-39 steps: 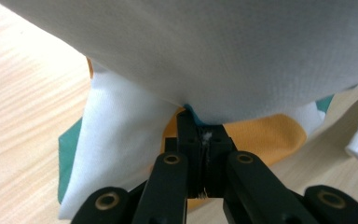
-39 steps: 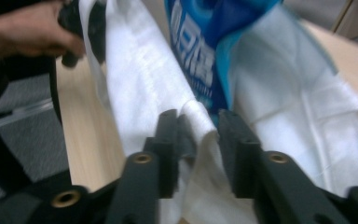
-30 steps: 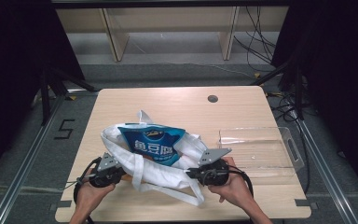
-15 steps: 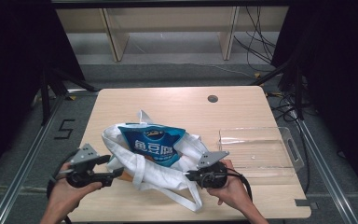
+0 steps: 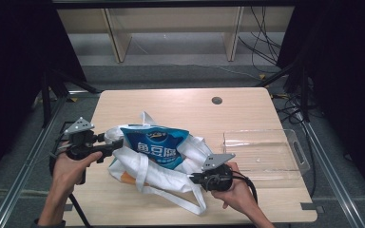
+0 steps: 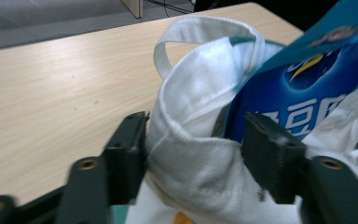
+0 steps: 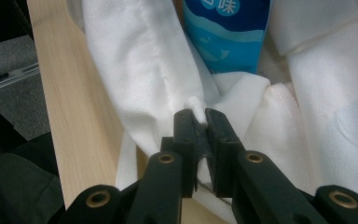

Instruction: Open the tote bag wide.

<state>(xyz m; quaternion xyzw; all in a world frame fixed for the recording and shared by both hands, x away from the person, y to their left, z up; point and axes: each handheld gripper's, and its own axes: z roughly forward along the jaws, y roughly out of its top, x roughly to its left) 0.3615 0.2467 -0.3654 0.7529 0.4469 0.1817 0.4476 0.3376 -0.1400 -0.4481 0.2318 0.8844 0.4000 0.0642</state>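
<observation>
Left claw (image 5: 116, 145) lifted off the counter (image 5: 171, 102) since a second ago, now at the white tote bag (image 5: 147, 173)'s left rim; jaws have just been closing, half-open, rim cloth between them, contact on one pad only. Bag lies mid-counter, blue snack pouch (image 5: 157, 145) sticking out of it. Right claw (image 5: 192, 176) at the bag's right edge, clamped on a fold of cloth.

The left gripper (image 5: 116, 145) was held raised near the table's left edge, its jaws spread and just closing, cloth between them. The right gripper (image 5: 194, 177) was kept low by the front edge, jaws pinched on a cloth fold.
</observation>
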